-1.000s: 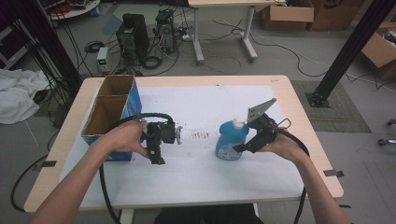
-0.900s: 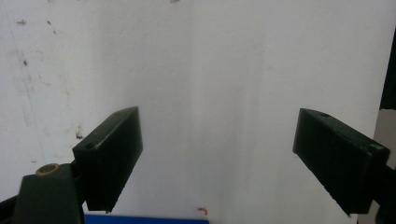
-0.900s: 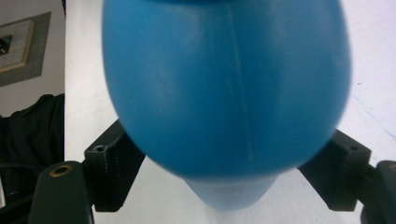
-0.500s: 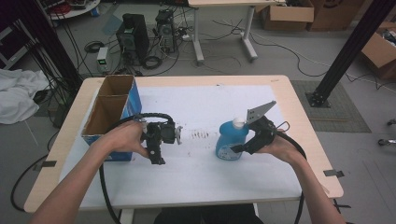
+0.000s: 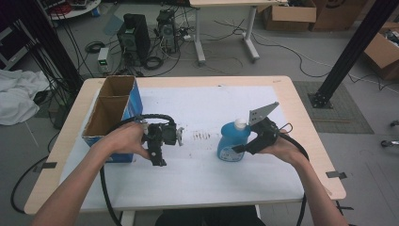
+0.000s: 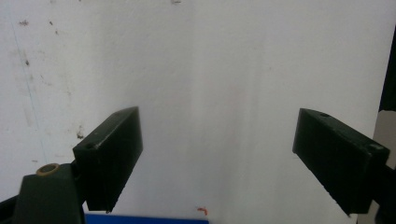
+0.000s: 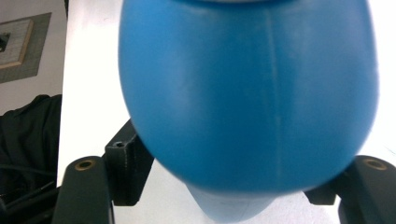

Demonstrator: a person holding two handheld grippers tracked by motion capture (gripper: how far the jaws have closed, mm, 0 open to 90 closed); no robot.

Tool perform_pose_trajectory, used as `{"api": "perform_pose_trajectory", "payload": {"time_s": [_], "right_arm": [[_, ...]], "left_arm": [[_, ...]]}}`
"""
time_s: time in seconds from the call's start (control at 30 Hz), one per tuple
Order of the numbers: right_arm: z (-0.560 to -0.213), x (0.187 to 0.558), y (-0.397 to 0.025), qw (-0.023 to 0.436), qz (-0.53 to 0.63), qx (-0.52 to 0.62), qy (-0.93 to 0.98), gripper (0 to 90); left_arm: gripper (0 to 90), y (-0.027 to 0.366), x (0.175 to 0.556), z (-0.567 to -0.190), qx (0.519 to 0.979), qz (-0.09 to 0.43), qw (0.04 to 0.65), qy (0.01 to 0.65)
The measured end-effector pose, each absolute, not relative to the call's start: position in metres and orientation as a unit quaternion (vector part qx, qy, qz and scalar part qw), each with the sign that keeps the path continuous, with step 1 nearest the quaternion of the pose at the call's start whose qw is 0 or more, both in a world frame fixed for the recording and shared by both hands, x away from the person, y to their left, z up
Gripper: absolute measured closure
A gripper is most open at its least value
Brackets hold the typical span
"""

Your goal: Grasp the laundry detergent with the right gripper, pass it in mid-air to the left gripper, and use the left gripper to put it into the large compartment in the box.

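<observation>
Barely anything shifted since a second ago. Open blue cardboard box point(image 5: 113, 110) on the surface's point(image 5: 306, 113) left looks empty. Left tongs point(image 6: 217, 158) gape wide over white paper point(image 5: 202, 169); right tongs point(image 7: 229, 182) are clamped on the blue bottle point(image 5: 231, 143), which swells huge up close.

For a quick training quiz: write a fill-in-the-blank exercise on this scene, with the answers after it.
1. The bottle between the right tool's jaws is ____ in colour.
2. The left tool's jaws stand ____, with nothing between them.
3. The cardboard box stands near the table's ____ edge.
4. The bottle's cap is ____.

Missing words: blue; open; left; white
</observation>
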State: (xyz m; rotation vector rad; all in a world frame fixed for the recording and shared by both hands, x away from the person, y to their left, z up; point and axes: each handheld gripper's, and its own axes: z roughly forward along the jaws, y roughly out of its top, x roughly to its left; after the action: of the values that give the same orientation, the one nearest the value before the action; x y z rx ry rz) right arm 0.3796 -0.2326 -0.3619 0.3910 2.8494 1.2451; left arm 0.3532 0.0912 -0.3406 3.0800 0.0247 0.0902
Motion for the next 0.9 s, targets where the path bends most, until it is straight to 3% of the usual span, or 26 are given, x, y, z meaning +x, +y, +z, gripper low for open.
{"api": "perform_pose_trajectory", "payload": {"time_s": [0.9], "right_arm": [[-0.3687,0.3844,-0.2335,0.002,0.404,0.121,0.907,40.0]], "left_arm": [[16.6,0.0918,0.3534,-0.3409,0.999,0.029,0.028,0.008]]}}
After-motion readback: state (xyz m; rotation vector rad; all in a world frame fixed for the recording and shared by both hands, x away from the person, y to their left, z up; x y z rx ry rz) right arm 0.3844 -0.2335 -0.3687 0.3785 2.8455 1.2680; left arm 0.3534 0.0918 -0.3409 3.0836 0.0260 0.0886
